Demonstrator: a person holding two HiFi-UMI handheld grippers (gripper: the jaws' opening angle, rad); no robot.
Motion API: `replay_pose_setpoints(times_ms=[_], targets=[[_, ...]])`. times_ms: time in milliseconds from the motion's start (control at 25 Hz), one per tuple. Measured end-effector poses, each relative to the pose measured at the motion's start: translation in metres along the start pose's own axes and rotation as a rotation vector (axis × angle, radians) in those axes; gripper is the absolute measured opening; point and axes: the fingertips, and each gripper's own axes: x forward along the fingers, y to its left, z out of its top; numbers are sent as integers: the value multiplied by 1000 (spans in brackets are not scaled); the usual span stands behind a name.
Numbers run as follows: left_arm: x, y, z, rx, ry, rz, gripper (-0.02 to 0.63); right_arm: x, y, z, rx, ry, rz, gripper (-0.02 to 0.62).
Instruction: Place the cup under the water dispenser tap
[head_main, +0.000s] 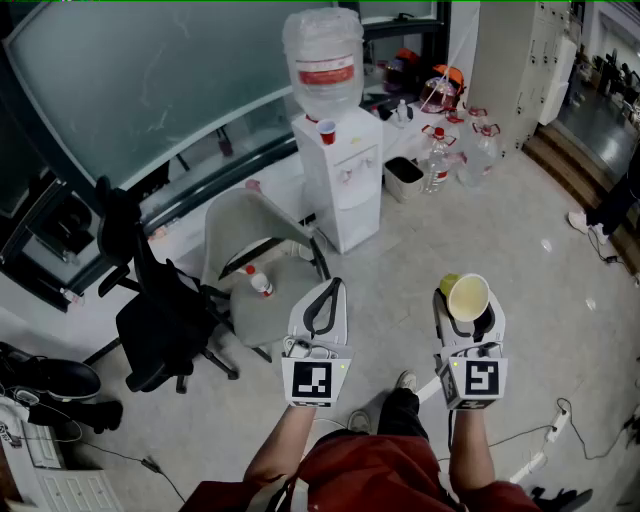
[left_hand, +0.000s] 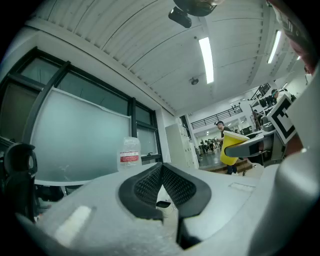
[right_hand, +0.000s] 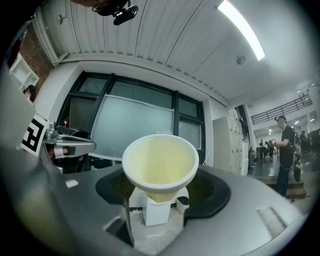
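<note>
Carry step, target not reached: water dispenser (head_main: 340, 170) well ahead of both grippers, off to left of right gripper (head_main: 468, 305). Right gripper clamped on yellow cup (head_main: 467, 297), mouth up; left gripper (head_main: 328, 295) closed, empty, alongside. Next, prob: approach w/ cup level, line up below tap (head_main: 347, 175).

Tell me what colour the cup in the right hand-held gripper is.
The cup is yellow outside, pale cream inside; the left gripper view shows it best.
</note>
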Motion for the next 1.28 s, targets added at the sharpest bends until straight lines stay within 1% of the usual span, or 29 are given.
replay_pose_setpoints(times_ms=[240,400,600,960,1120,1280], targets=[[24,-6,-10,0,17,-4,-5,15,-17,-10,24,26,-1,288],[45,-15,-24,-18,46,-14,-5,29,-38,-32,10,57,-7,288],[81,-35,-46,-33,84,-36,-5,44,-67,-66,64,105,-12,291],[166,-62,-84,-58,147,-52,-5,92,-135,-109,103,182,-19,291],[208,-75,-90,-58,148,-53,-5,117,-172,-114,111,182,-19,291],[253,-91,-81,-46,129,-56,-5,142,-211,-110,97,175,-21,291]])
